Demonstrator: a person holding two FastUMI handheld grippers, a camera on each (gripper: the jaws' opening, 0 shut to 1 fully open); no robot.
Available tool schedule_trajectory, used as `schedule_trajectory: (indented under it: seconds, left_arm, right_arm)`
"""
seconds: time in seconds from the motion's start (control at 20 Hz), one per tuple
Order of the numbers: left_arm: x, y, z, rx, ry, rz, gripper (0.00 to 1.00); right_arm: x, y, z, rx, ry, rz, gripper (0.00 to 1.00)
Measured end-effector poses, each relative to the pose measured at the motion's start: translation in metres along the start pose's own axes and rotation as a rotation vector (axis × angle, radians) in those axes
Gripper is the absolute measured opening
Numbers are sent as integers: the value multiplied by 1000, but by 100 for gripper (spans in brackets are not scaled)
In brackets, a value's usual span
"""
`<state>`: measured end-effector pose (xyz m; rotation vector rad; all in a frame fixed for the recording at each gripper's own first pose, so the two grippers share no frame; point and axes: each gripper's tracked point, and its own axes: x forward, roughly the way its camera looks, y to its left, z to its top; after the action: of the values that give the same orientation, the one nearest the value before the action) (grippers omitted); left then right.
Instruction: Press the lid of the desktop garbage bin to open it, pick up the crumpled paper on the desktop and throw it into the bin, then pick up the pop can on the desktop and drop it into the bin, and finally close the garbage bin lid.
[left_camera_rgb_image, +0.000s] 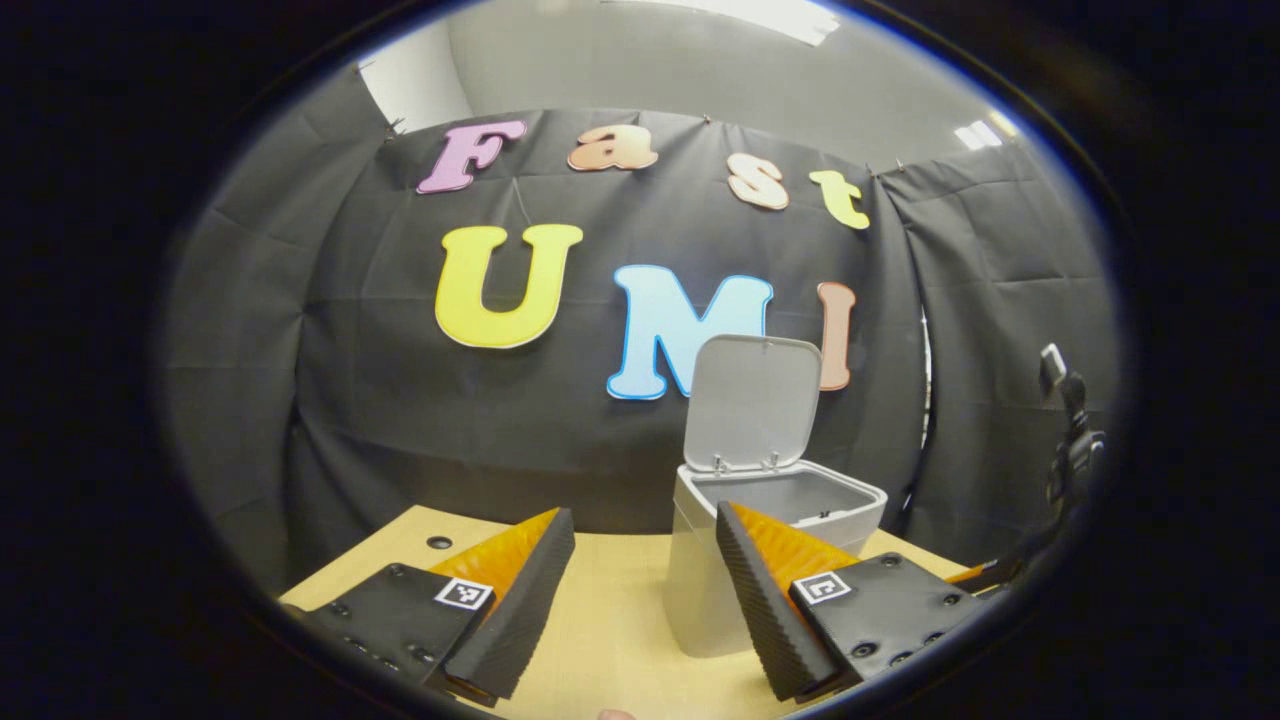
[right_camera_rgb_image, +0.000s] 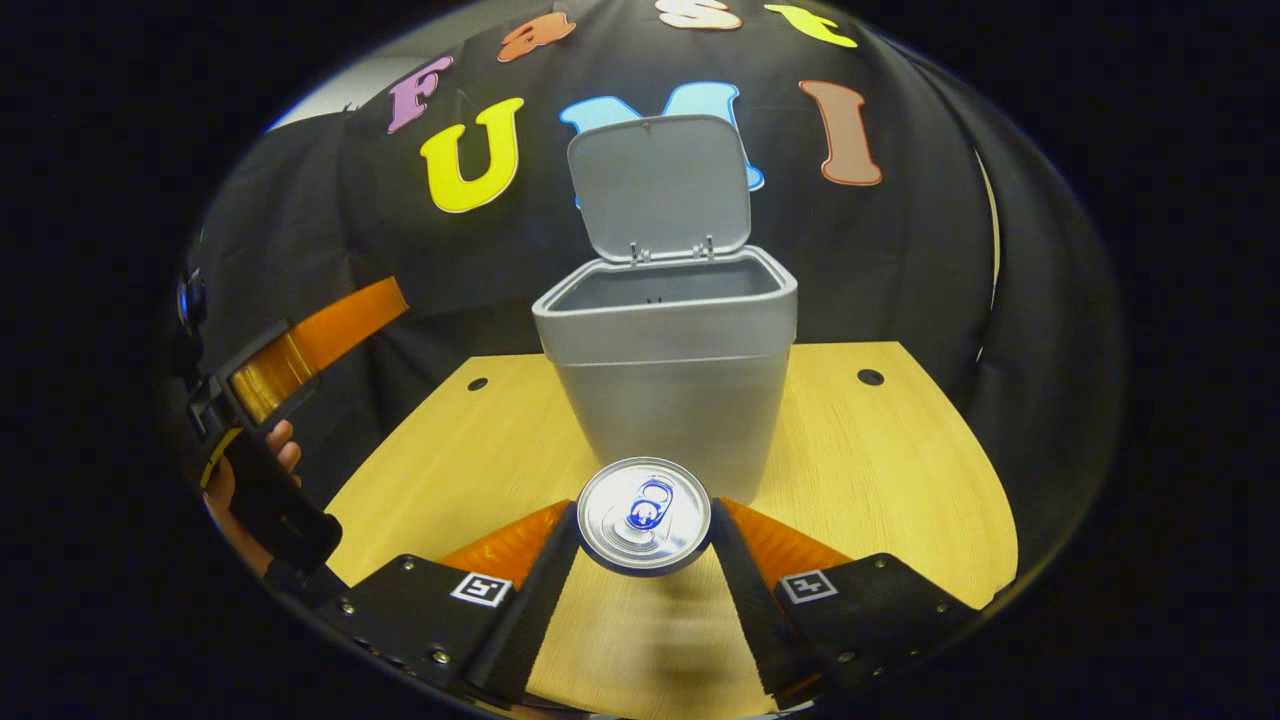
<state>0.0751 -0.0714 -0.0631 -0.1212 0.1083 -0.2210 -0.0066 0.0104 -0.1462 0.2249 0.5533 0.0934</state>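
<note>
The right tool (right_camera_rgb_image: 643, 545) grips a round aluminium pop can (right_camera_rgb_image: 644, 516), both ribbed fingers pressed against its sides; the can's shiny top with its pull tab faces the right gripper view, held above the table and just in front of the bin. The grey, smooth plastic desktop garbage bin (right_camera_rgb_image: 670, 400) is a squarish tub with rounded corners, standing upright near the middle of the pale wood-grain table (right_camera_rgb_image: 880, 470). Its flat rounded lid (right_camera_rgb_image: 660, 185) stands raised on two small hinges at the back rim, so the mouth is open (the inside looks dim, contents hard to make out). The left tool (left_camera_rgb_image: 640, 590) is spread wide with nothing between its ridged fingers, hovering over the table to the bin's (left_camera_rgb_image: 740, 540) left side; in the right gripper view it (right_camera_rgb_image: 300, 345) shows far left, held by a hand (right_camera_rgb_image: 245, 480). Creased black cloth walls the booth behind. Bare tabletop lies on both sides of the bin, out to the curved front edge.
</note>
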Motion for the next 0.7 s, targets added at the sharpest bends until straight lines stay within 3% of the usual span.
schedule_trajectory:
  seconds: [0.1, 0.3, 0.7]
  left_arm:
    - [1, 0, 2, 3, -2, 0, 95]
    - [1, -2, 7, 13, -15, -2, 94]
    - [0, 0, 10, 15, -19, 7, 95]
  right_arm:
    - [0, 1, 5, 0, -15, 5, 79]
    - [-3, 2, 13, 6, -52, 21, 82]
    - [-8, 12, 65, 29, -224, 65, 82]
